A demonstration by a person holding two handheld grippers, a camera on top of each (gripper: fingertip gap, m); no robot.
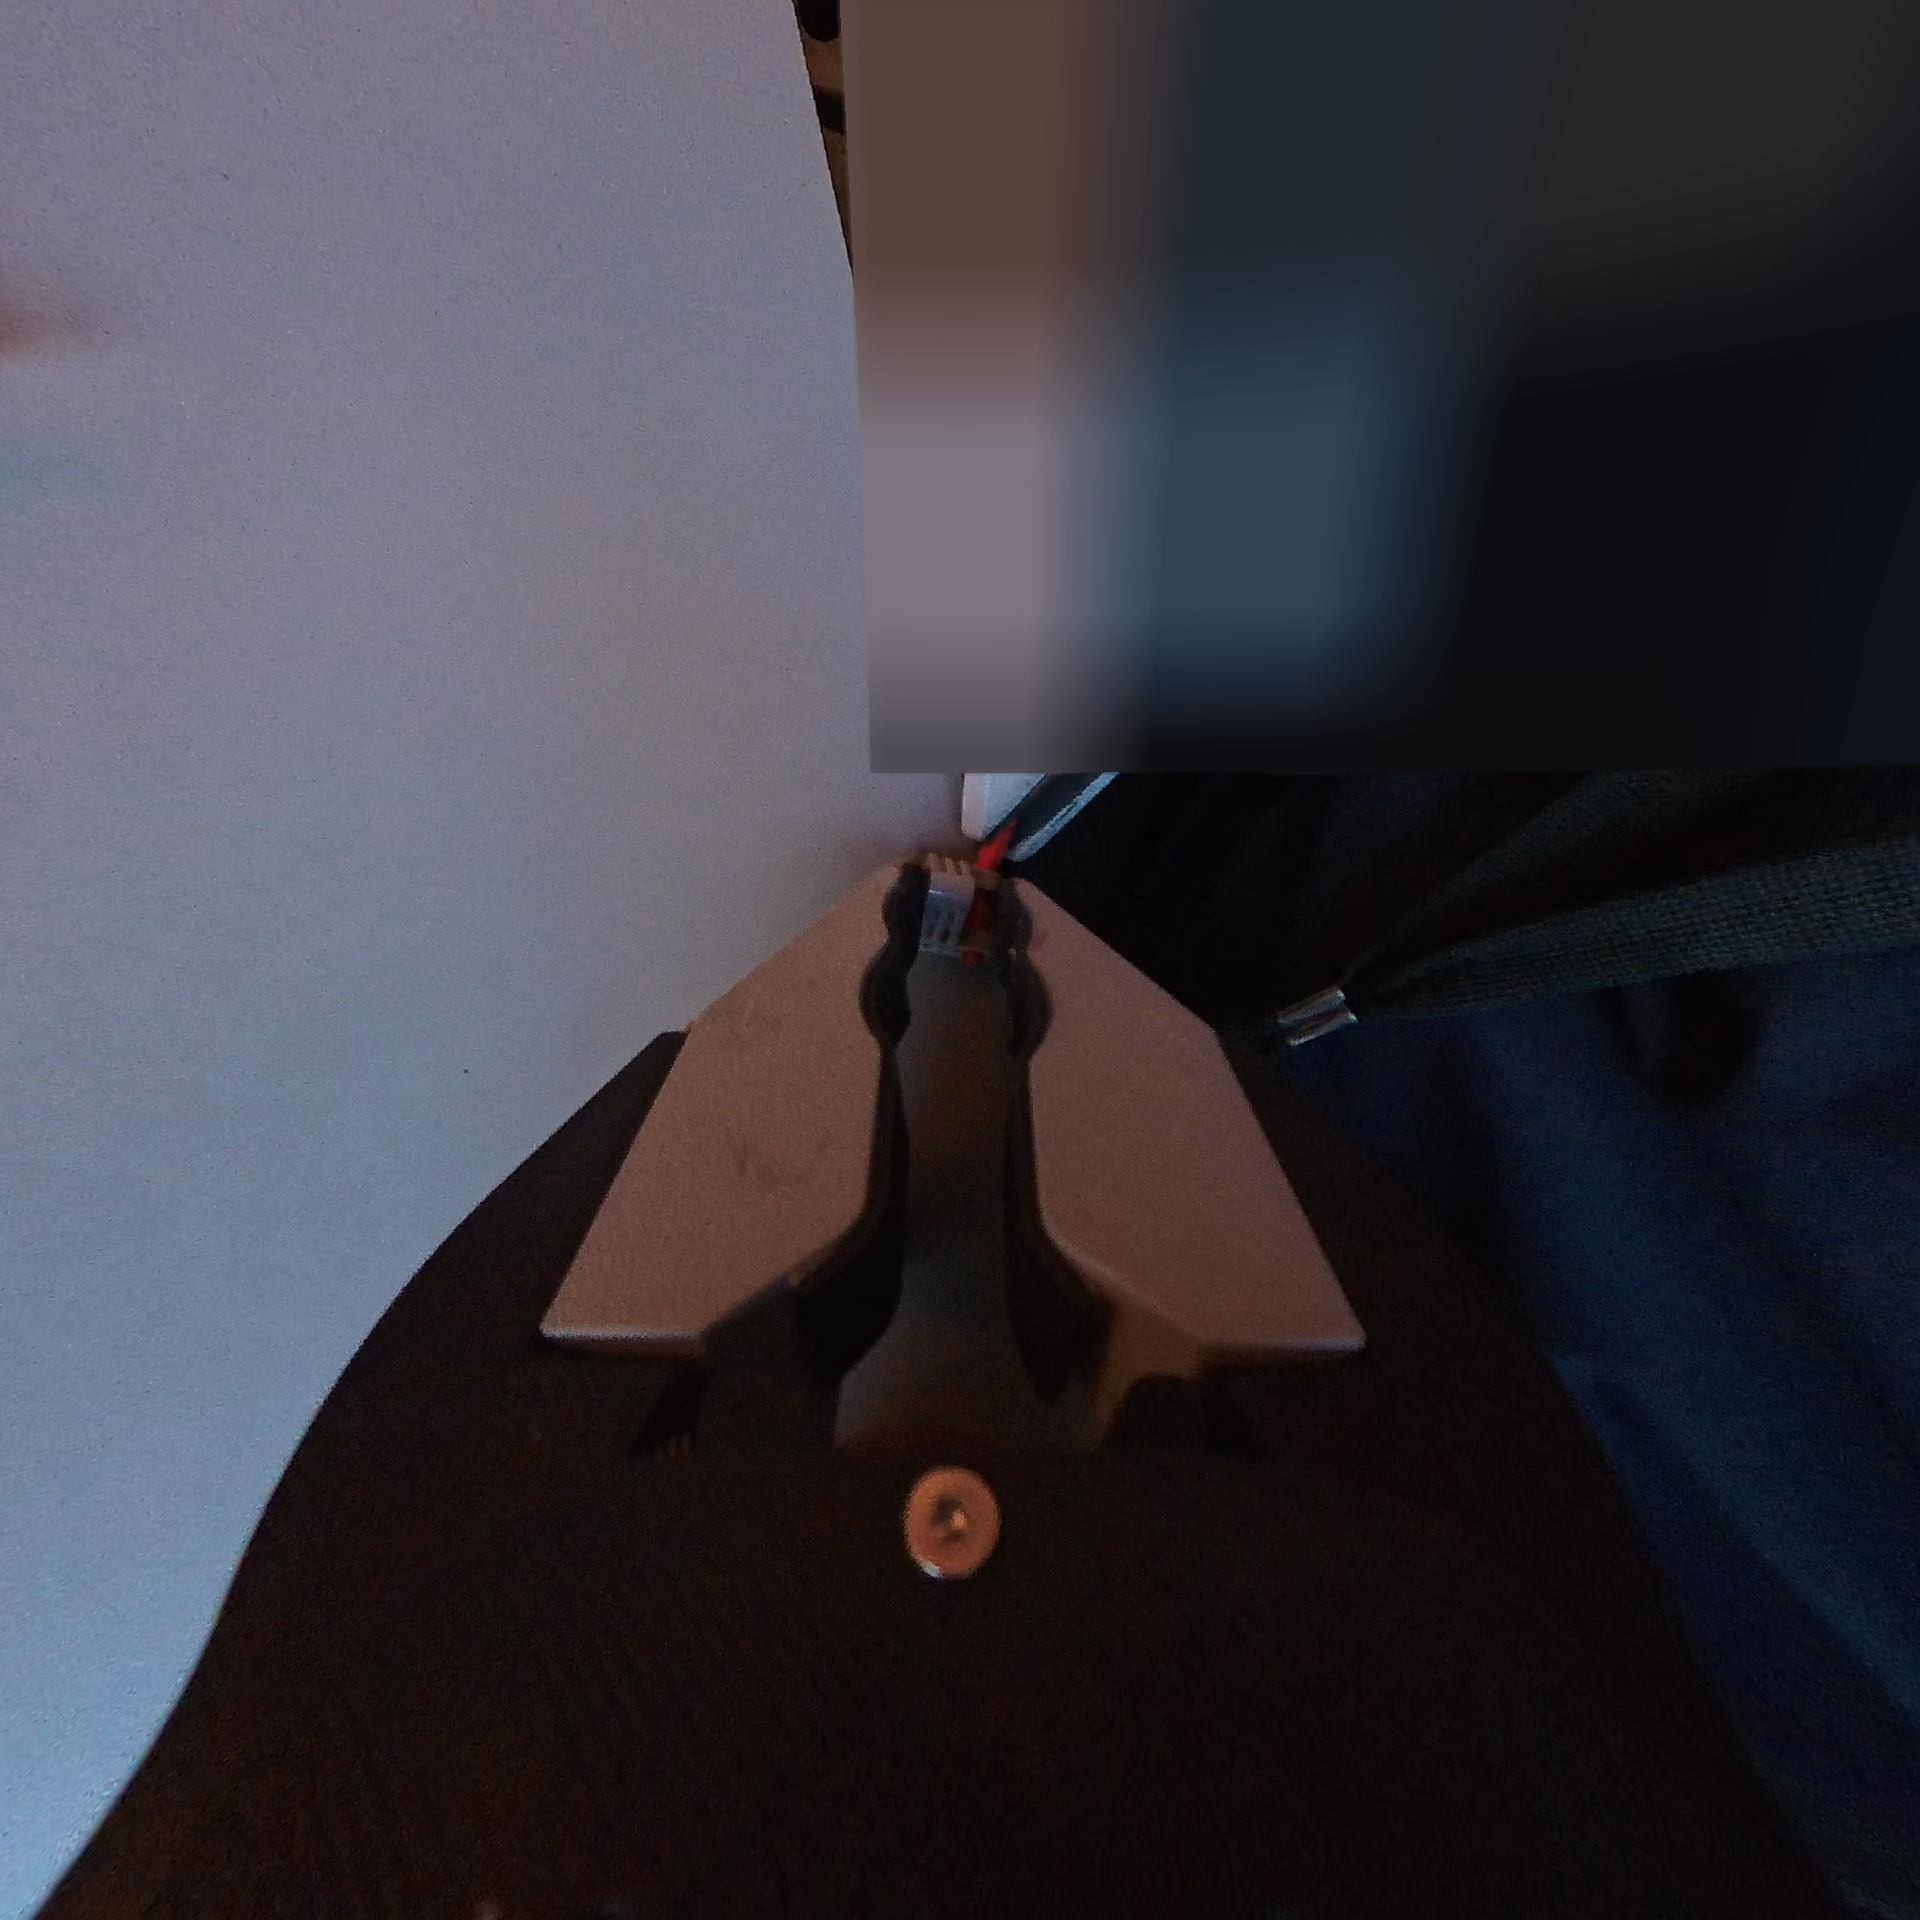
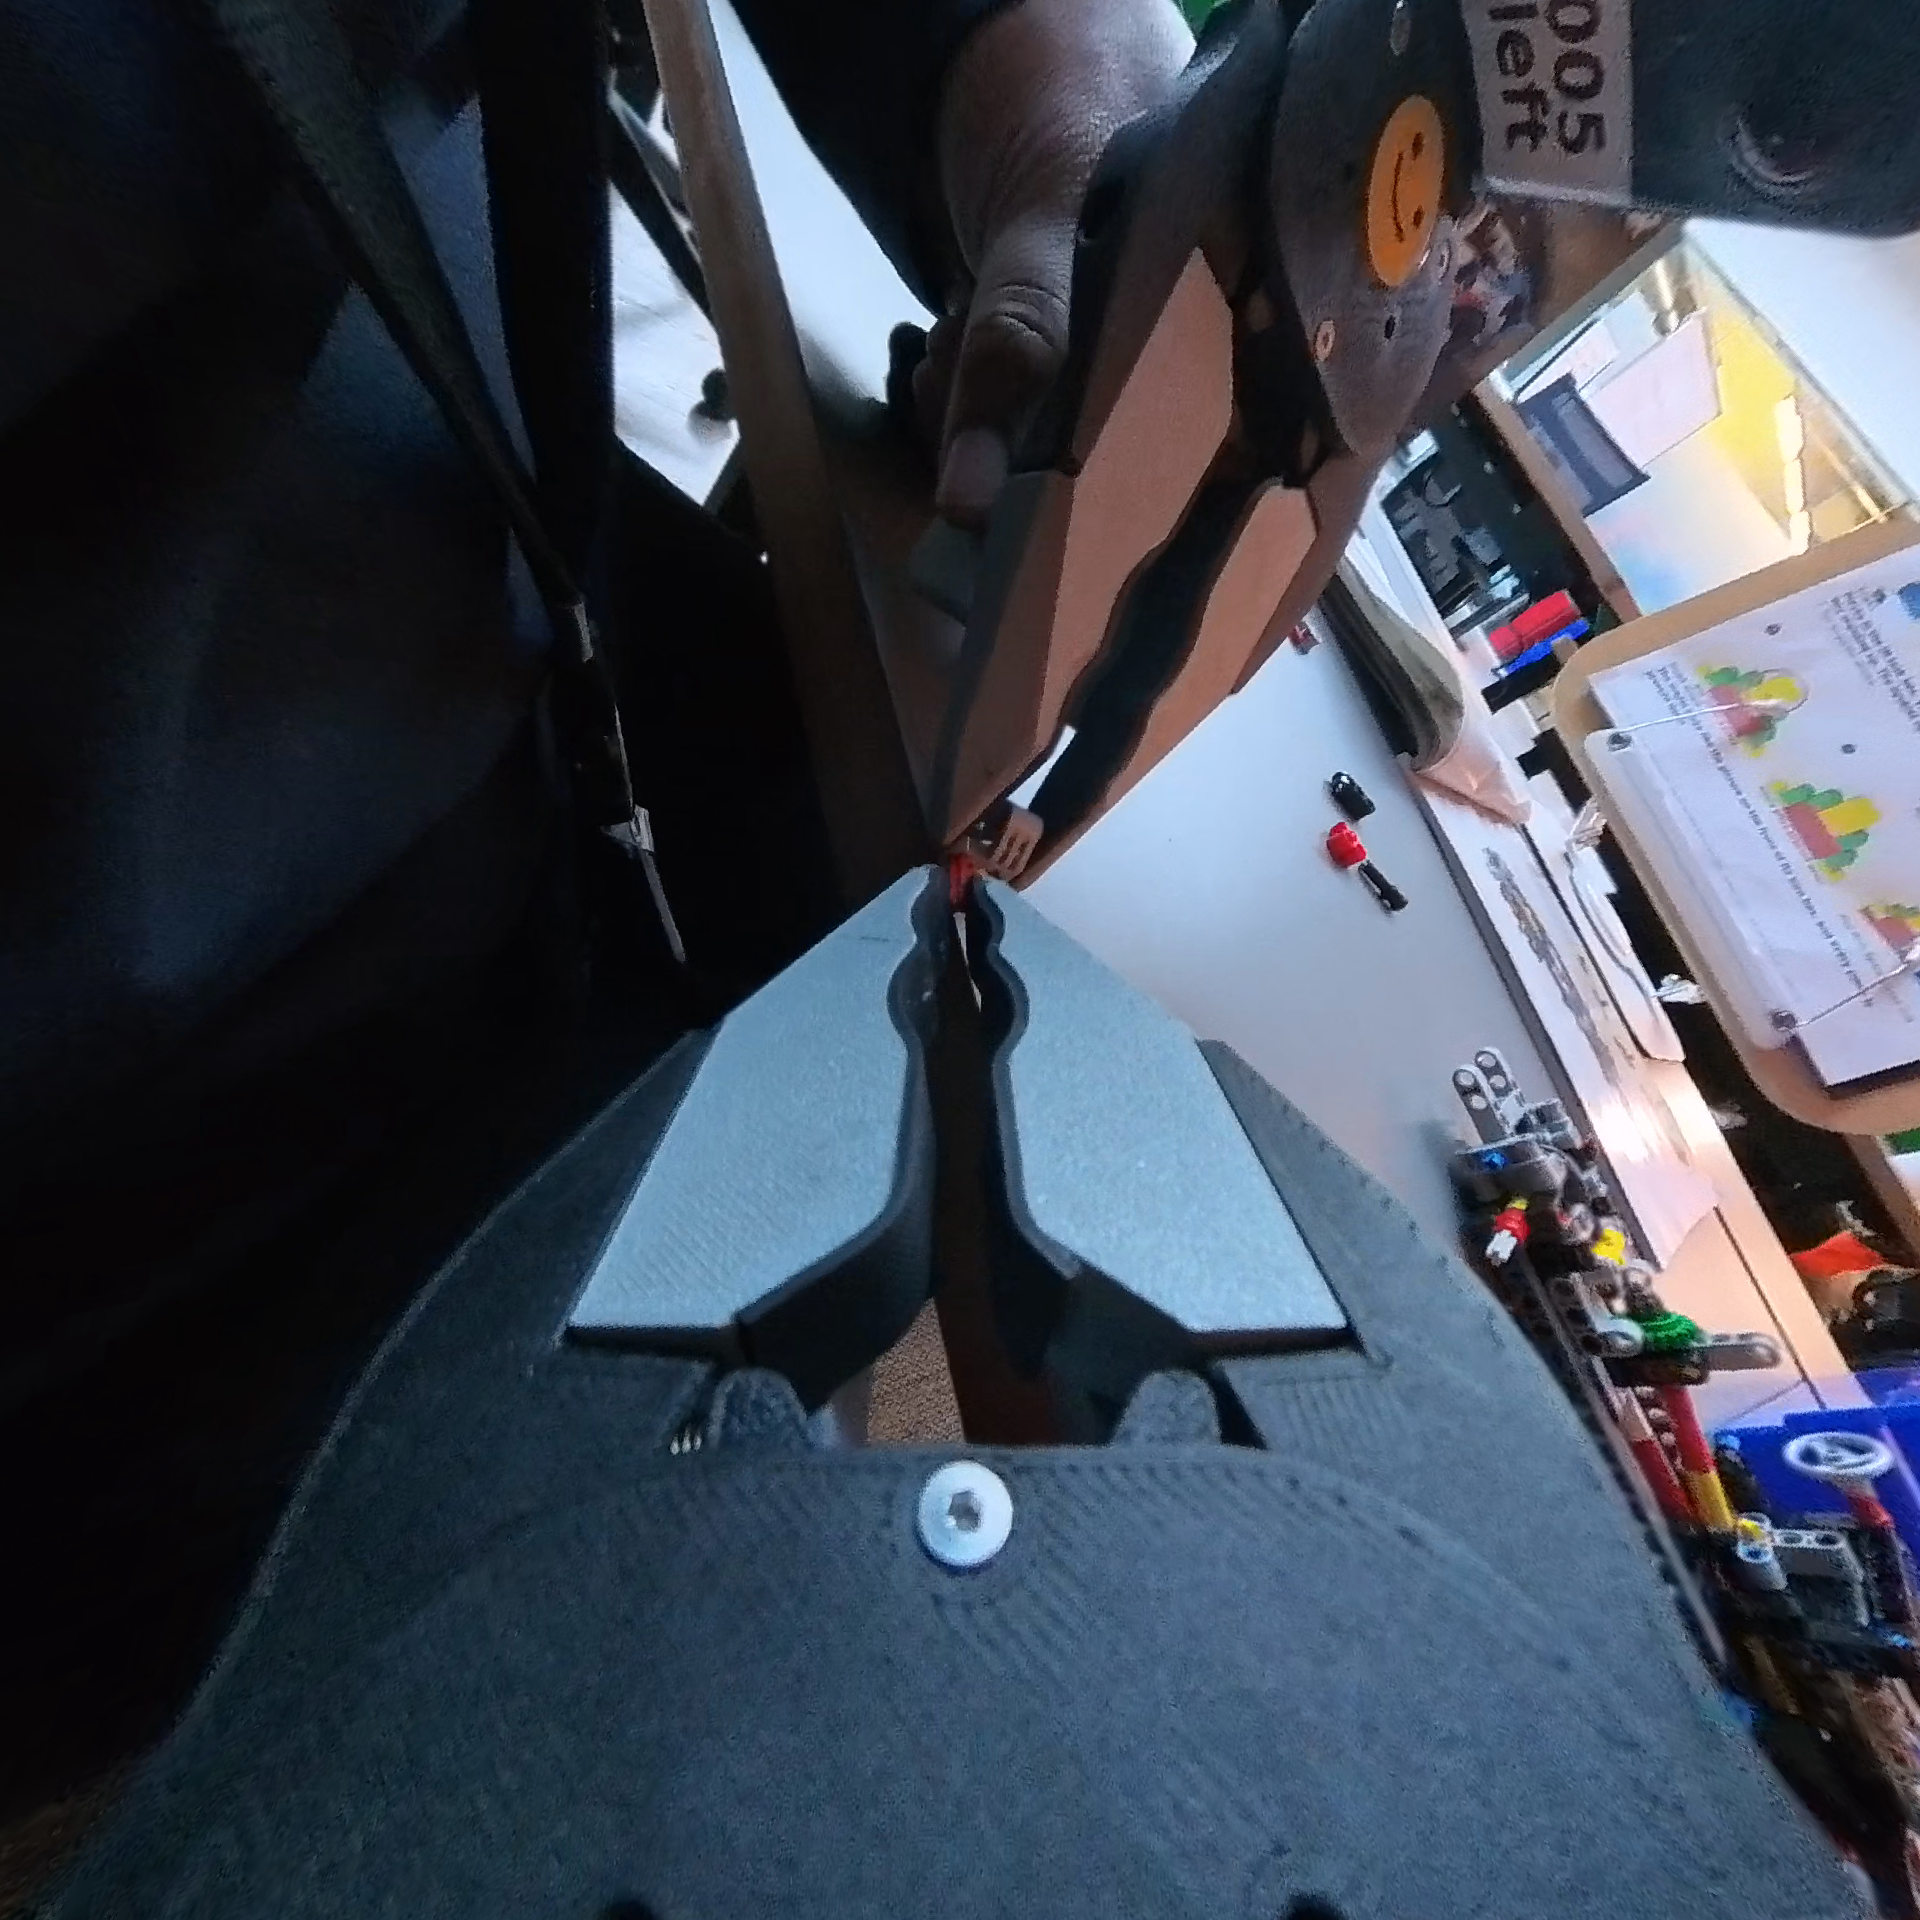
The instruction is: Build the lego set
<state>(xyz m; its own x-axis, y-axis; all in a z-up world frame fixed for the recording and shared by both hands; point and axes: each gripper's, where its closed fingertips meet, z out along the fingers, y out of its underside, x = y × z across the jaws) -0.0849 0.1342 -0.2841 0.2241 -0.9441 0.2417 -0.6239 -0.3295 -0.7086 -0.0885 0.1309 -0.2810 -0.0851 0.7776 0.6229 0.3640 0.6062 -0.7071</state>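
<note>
We see the left gripper with its tan, flat-faced fingers closed to a narrow gap on a small grey plastic connector block, ribbed at its far end, with a thin red plastic pin poking out beside it. The right gripper, with matte grey, finely textured fingers edged in wavy black rubber, has pinched nearly shut on the other end of that red pin, tip to tip with the left one, so both hold one small assembly in the air just off the edge of the pale, smooth white surface.

Farther along the surface lie a loose red stud piece, two short black pins, and a long multi-coloured beam model, glossy and perforated. A printed instruction sheet rests on a stand.
</note>
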